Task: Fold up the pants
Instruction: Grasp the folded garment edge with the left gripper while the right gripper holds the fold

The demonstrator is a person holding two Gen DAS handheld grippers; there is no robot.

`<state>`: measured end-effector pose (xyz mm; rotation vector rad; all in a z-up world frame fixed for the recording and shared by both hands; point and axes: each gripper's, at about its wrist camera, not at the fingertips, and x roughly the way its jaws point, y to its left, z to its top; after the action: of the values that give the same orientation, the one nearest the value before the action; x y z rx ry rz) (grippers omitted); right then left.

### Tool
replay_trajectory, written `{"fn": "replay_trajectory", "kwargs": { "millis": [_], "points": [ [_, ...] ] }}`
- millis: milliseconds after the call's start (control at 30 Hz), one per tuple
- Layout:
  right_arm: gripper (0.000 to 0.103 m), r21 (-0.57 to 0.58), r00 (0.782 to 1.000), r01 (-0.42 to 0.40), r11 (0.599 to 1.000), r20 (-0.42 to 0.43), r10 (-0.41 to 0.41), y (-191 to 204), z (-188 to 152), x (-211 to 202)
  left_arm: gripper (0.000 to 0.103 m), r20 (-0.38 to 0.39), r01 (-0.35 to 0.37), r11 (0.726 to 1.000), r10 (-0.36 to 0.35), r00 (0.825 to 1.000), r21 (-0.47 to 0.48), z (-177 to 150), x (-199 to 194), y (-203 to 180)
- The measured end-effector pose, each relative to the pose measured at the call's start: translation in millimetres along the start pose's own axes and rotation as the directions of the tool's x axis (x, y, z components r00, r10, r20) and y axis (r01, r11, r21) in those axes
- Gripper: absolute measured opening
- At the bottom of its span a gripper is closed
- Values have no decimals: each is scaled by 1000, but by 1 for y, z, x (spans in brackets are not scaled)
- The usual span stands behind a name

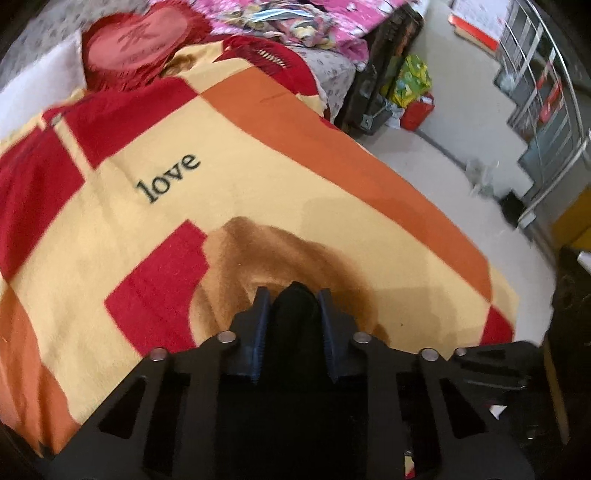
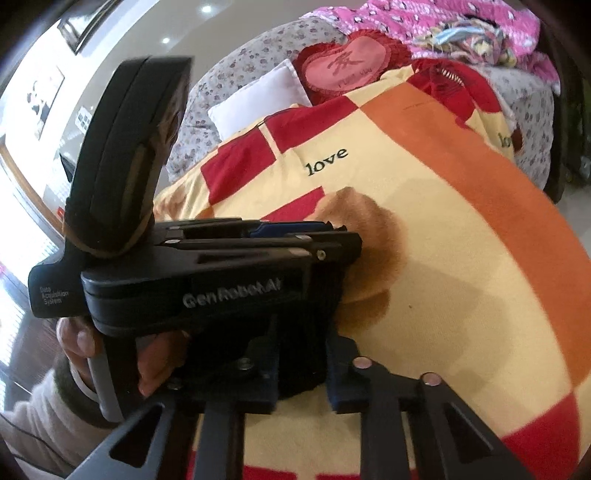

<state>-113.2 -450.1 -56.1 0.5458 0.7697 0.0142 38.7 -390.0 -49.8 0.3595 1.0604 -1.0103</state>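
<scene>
The pants are black cloth. In the left wrist view my left gripper [image 1: 293, 295] is shut on a bunch of the black pants [image 1: 293, 325], held above the blanket. In the right wrist view my right gripper [image 2: 301, 363] is shut on the black pants [image 2: 299, 369] as well. The left gripper's body [image 2: 207, 273] lies sideways right in front of the right one, close beside it, with a hand on its handle. Most of the pants are hidden by the grippers.
A yellow, red and orange blanket with "love" on it [image 1: 258, 177] covers the bed. A red heart cushion [image 1: 136, 40], a white pillow [image 2: 258, 99] and pink bedding [image 1: 314, 22] lie at the far end. Floor with bags [image 1: 410, 88] is to the right.
</scene>
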Motion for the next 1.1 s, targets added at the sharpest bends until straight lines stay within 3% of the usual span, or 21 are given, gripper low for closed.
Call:
{"fn": "replay_trajectory", "kwargs": {
  "millis": [167,400,567,700,900,1000,1033,1100],
  "points": [
    [14,-73,999,-34,997,39,36,32,10,-14,18,57,46,998,-45,997,-33,-1,-35,6],
    [14,-227,989,-121,966,50,136,104,27,-18,18,190,-9,995,27,981,-97,-16,-121,40],
    [14,-316,973,-224,922,-25,229,160,23,7,18,224,-46,972,99,969,-231,-56,-170,93],
    [14,-346,957,-287,893,-134,256,198,7,50,18,216,-138,933,218,952,-332,-97,-197,133],
    [17,-297,917,-329,896,-329,228,221,-26,129,18,148,-196,872,289,946,-448,-147,-203,168],
    [26,-327,913,-354,876,-325,248,228,-28,113,18,124,-220,856,310,943,-468,-165,-203,171],
    [30,-341,921,-342,876,-307,240,228,-25,105,18,123,-222,854,312,942,-470,-168,-202,171],
    [31,-366,946,-292,883,-246,211,222,-17,84,18,125,-216,852,309,943,-477,-174,-202,167]
  ]
}}
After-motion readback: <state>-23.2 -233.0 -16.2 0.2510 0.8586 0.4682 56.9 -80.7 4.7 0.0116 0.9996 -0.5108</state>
